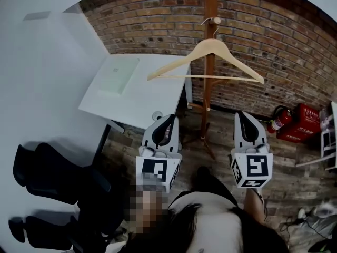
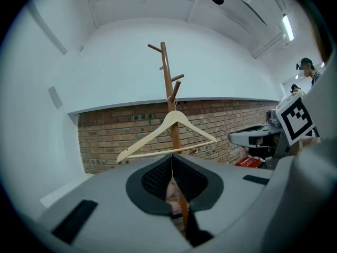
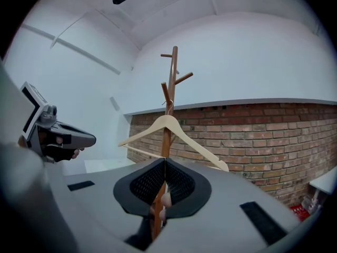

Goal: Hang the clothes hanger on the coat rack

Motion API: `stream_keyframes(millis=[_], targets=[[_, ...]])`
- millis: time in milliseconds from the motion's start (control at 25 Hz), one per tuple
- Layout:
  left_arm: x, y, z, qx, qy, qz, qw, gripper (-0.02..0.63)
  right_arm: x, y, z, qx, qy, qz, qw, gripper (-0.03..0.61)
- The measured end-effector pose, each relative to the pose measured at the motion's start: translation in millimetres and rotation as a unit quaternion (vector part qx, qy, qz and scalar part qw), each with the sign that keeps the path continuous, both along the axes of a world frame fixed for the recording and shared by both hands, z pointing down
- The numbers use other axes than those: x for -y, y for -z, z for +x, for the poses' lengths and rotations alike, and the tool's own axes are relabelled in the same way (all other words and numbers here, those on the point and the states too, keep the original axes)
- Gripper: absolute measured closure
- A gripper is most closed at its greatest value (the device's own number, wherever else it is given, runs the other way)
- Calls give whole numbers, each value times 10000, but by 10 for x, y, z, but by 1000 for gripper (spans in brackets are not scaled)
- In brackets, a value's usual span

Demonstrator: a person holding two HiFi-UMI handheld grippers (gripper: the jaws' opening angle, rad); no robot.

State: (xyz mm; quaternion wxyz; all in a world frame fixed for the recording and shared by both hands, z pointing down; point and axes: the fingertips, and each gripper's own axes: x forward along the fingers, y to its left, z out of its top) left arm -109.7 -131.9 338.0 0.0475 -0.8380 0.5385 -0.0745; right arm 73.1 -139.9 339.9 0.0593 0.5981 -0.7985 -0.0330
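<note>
A pale wooden clothes hanger point(image 1: 209, 46) hangs by its metal hook from a peg of the brown wooden coat rack point(image 1: 209, 9), in front of the brick wall. No gripper touches it. My left gripper point(image 1: 171, 117) is below and left of the hanger, shut and empty. My right gripper point(image 1: 243, 115) is below and right of it, also shut and empty. In the left gripper view the hanger point(image 2: 174, 121) and rack point(image 2: 165, 73) stand beyond the shut left gripper point(image 2: 171, 157). The right gripper view shows the hanger point(image 3: 167, 123) on the rack point(image 3: 172, 73) past the shut right gripper point(image 3: 165, 161).
A white table point(image 1: 131, 99) stands left of the rack, with black chairs point(image 1: 47, 178) nearer me. A fire extinguisher point(image 1: 279, 120) and a red box point(image 1: 303, 123) sit on the wooden floor at the right wall. A person point(image 2: 308, 70) stands far right.
</note>
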Motion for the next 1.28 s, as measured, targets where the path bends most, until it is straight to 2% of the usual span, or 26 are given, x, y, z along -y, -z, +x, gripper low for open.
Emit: stream_keyframes(millis=[120,560,1280], targets=[[-131,-20,-14,9,-31,-38,10000,598,-131,-25,-56,53,60,-65,9999,541],[-586,-120,-44,-447,-109,-293,9985,598,-605,-93,-115,142,101,-190,9997,541],[-1203,-237,52,-581,-288,-426,9970,598,-1221,-141,-189,78,216,-163,9996,541]])
